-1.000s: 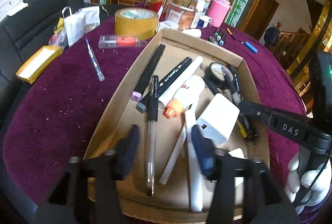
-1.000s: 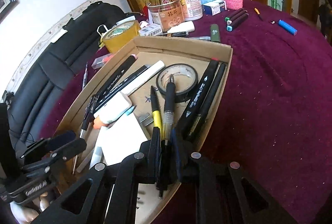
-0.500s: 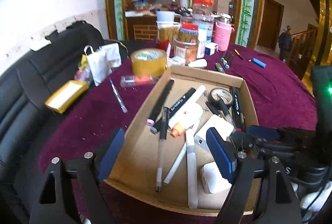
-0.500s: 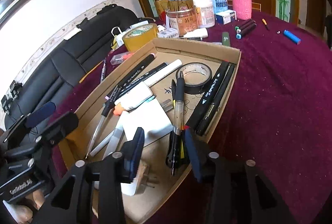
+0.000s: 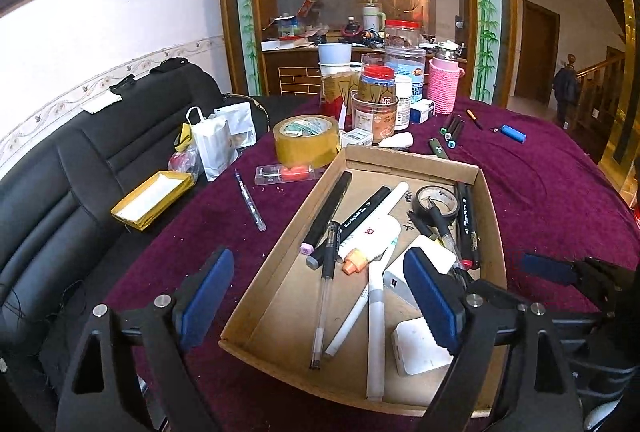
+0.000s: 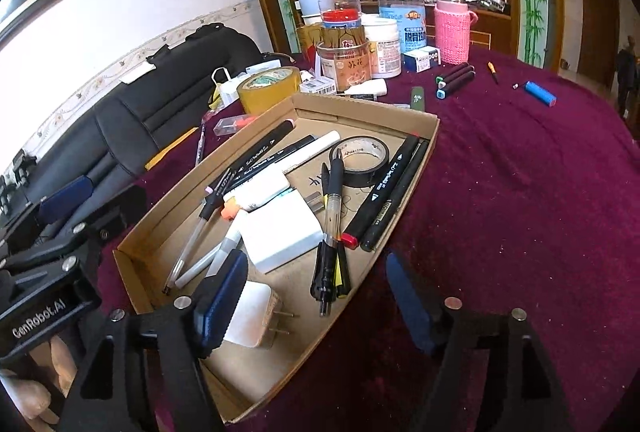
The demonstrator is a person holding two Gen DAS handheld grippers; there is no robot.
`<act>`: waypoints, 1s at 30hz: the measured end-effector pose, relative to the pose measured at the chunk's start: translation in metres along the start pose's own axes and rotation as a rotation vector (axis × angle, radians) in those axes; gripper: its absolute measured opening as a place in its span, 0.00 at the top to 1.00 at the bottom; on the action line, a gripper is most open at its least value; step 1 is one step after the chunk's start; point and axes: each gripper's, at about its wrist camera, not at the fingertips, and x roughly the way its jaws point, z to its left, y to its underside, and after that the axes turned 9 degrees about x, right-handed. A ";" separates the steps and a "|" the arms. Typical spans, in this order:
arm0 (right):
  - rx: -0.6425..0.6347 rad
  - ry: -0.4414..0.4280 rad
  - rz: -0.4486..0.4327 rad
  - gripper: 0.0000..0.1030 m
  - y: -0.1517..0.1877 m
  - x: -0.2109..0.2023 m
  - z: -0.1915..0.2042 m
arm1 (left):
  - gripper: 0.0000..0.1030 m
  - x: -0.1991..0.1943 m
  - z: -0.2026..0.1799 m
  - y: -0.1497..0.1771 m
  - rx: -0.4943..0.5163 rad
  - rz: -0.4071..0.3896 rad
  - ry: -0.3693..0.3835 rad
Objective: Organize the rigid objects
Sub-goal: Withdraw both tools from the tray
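Note:
A shallow cardboard tray point(image 5: 486, 199) point(image 6: 428, 135) sits on the purple tablecloth. It holds several pens and markers, a black tape roll point(image 5: 436, 197) point(image 6: 359, 159), a white glue tube point(image 5: 370, 238), a white power bank point(image 6: 280, 228) and a white plug adapter point(image 6: 256, 316). My left gripper point(image 5: 320, 300) is open and empty, raised above the tray's near left corner. My right gripper point(image 6: 316, 300) is open and empty above the tray's near right edge, with two released pens point(image 6: 330, 232) lying in front of it.
Outside the tray lie a clear pen point(image 5: 250, 199), a yellow tape roll point(image 5: 306, 139), a clear case point(image 5: 286, 173), three markers point(image 6: 456, 79), a blue lighter point(image 6: 540, 92) and jars at the back point(image 6: 348, 59). A black sofa point(image 5: 60, 183) stands left.
My right gripper opened and let go of the pens, which now lie in the tray. Both grippers opened wide and pulled back and up from the tray.

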 end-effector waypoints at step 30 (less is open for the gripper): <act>-0.076 0.051 -0.056 0.18 0.021 -0.025 0.014 | 0.00 -0.002 0.030 0.009 -0.234 0.046 0.026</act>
